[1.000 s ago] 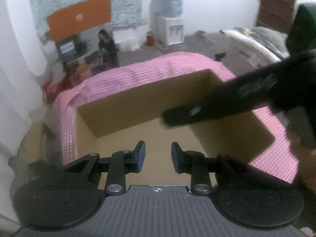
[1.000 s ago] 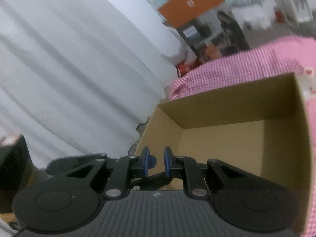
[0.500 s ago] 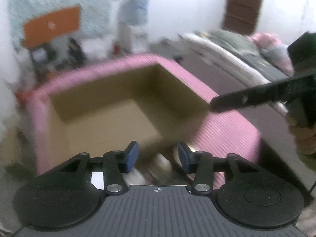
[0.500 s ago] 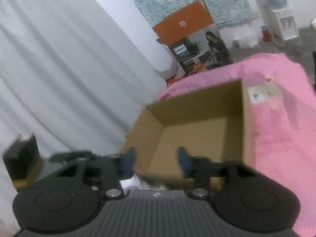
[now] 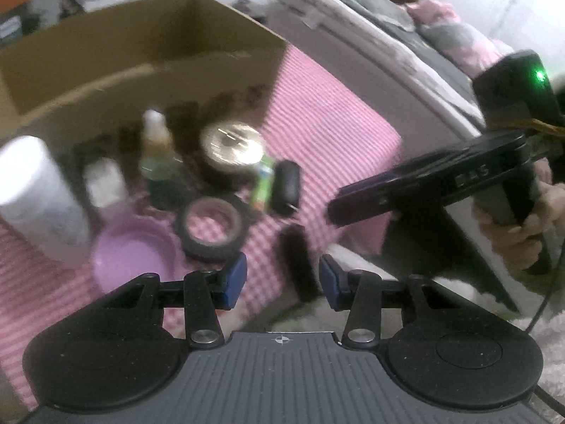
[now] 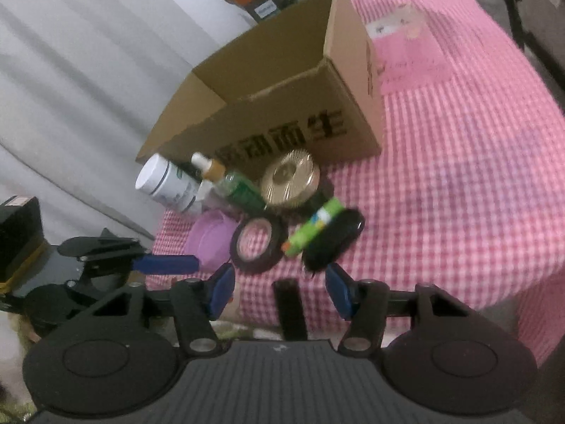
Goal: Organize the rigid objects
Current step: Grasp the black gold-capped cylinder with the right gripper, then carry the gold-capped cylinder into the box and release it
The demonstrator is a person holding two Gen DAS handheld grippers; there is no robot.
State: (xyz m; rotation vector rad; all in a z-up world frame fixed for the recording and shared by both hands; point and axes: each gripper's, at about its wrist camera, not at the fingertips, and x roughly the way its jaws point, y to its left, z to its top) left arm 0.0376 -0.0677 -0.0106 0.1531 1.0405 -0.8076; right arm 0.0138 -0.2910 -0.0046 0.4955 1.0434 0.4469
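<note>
Cardboard box [image 6: 303, 99] stands open-topped on the pink checked cloth [image 6: 459, 176], black characters printed on its near wall. What shows of its inside looks bare, though the floor of it is mostly hidden from both cameras.

Clustered on the cloth just in front of the box: a white jar [image 6: 164, 185] lying tilted, a green bottle [image 6: 240, 190] with a white tip, a gold lid [image 6: 291, 178], a purple bowl [image 6: 208, 238], a tape roll [image 6: 257, 243] touching the bowl's rim, a green tube [image 6: 312, 231] and a black brush [image 6: 333, 240] side by side. A flat black bar [image 6: 289, 309] lies apart, nearer the cloth's edge. The bowl looks to hold nothing.

The right gripper [image 6: 280, 291] hovers above the bar with its jaws apart; they widened and have just drawn in a little, and the pads touch nothing. The left gripper [image 5: 282, 281] also stands apart-jawed after opening, with nothing gripped. In the left view a hand [image 5: 519, 226] holds the right gripper's handle.
</note>
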